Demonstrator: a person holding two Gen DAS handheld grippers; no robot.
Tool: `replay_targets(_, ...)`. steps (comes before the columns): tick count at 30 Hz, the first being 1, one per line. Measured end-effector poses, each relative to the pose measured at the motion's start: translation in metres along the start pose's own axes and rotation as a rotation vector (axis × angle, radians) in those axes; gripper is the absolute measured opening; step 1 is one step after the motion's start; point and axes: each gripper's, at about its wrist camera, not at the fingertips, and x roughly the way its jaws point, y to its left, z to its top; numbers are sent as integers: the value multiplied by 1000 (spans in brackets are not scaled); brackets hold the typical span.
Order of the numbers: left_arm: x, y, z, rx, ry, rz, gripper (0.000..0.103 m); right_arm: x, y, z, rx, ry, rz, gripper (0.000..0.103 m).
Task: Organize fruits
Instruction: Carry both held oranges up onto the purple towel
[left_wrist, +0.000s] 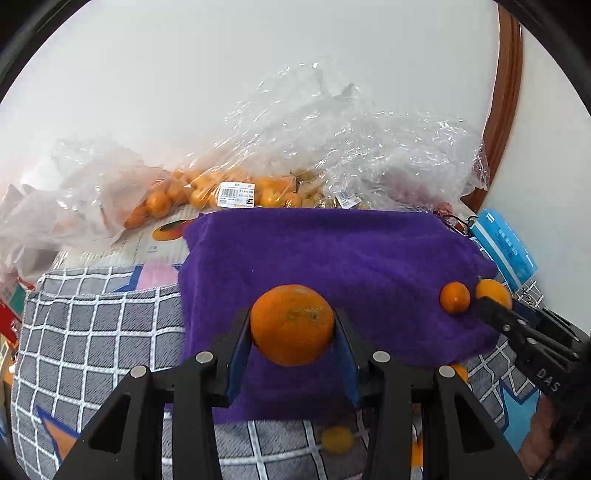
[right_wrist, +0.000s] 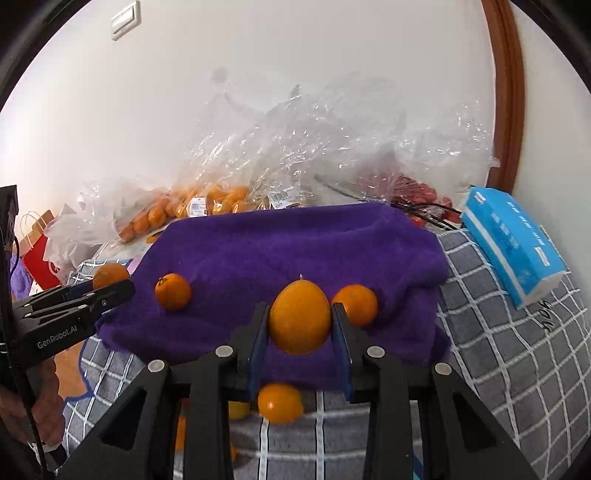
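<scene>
**Fruit on purple towel: two pieces gripped, two lying loose**

Grippers, two. The left gripper is clamped on a round orange, deep orange, faintly pitted skin, a small brownish scar facing the camera. The right gripper is clamped on an egg-shaped orange fruit, lighter and yellower, smooth, with a tiny stem point at its top. Both pieces sit between blue-padded fingers, above the near half of the purple towel.

Loose oranges on the towel, two in the right wrist view. One small orange lies to the left of the right gripper, between it and the left gripper. A second small orange lies just beside the right gripper's right finger, touching or nearly touching the held fruit; which cannot be told.

Further orange-yellow fruit, one clear piece, lies below the right gripper on the checked grey cloth; blurred orange shapes beside it cannot be counted.

Beyond the towel, ahead of both grippers: clear plastic bags, several, crumpled; one holds many small oranges with barcode labels, another holds red fruit. Blue tissue pack, one, to the right of the right gripper.
</scene>
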Motion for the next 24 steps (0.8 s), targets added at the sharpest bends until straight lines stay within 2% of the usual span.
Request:
replay_targets(4,7,-2,-5,32,-10,-4,41,17,-1,0,-5,-1,-3,32)
replay_targets(9,18,3,-12,14,7,-24,41,29,-10,-6,7,11,-3,33)
replay_targets(12,23,4,-14,11,19,-15,41,31,-14,-9,8,10,-18,33)
replay_targets(24,35,6,-21,-29,55,-32,41,26,-20,-16,51,-6,18,33)
